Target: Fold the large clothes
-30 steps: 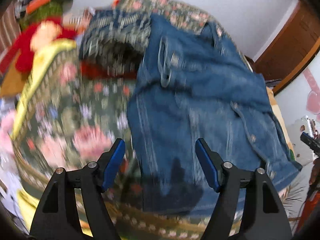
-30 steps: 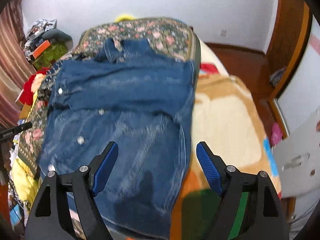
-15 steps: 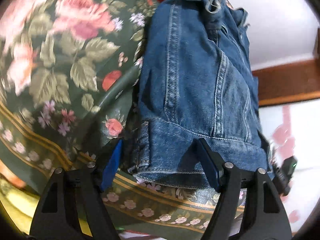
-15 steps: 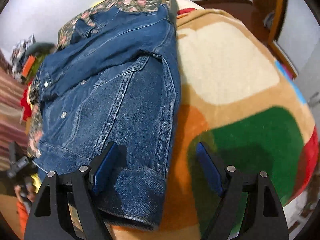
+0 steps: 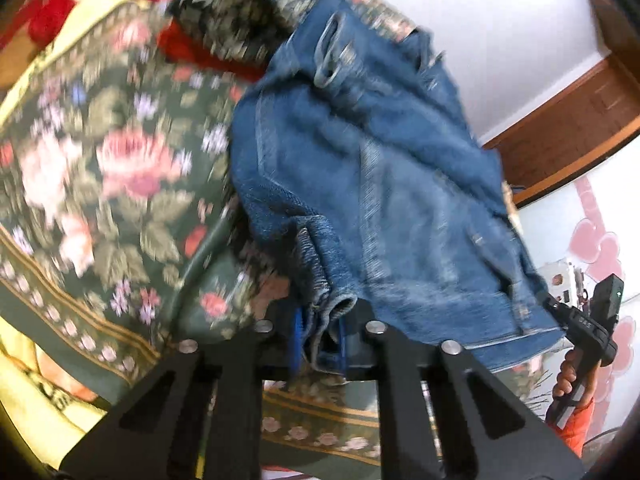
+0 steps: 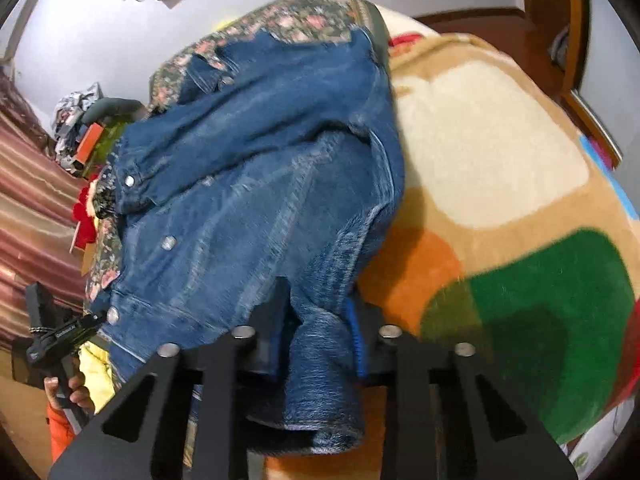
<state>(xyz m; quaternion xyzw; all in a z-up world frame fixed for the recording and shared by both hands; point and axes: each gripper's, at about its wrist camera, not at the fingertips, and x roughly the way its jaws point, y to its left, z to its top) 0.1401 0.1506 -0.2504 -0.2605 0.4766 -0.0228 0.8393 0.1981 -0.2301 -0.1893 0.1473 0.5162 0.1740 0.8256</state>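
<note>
A blue denim jacket (image 5: 384,184) lies on the bed, and its near hem is lifted at both corners. My left gripper (image 5: 318,344) is shut on the hem's left corner, with bunched denim between its blue pads. My right gripper (image 6: 320,344) is shut on the hem's right corner of the jacket (image 6: 256,184); folded denim hangs down over its jaws. The jacket's collar end rests far from me on the floral blanket. Each gripper shows in the other's view, at the jacket's opposite corner.
A green floral blanket (image 5: 104,184) covers the left of the bed. A tan blanket with green and orange patches (image 6: 500,208) covers the right. Red and patterned clothes (image 5: 224,12) are piled at the far left. A wooden door frame (image 5: 568,120) stands beyond.
Both grippers were open above the jacket, dropped to its near hem corners, closed on the denim, and have lifted the hem off the bed.
</note>
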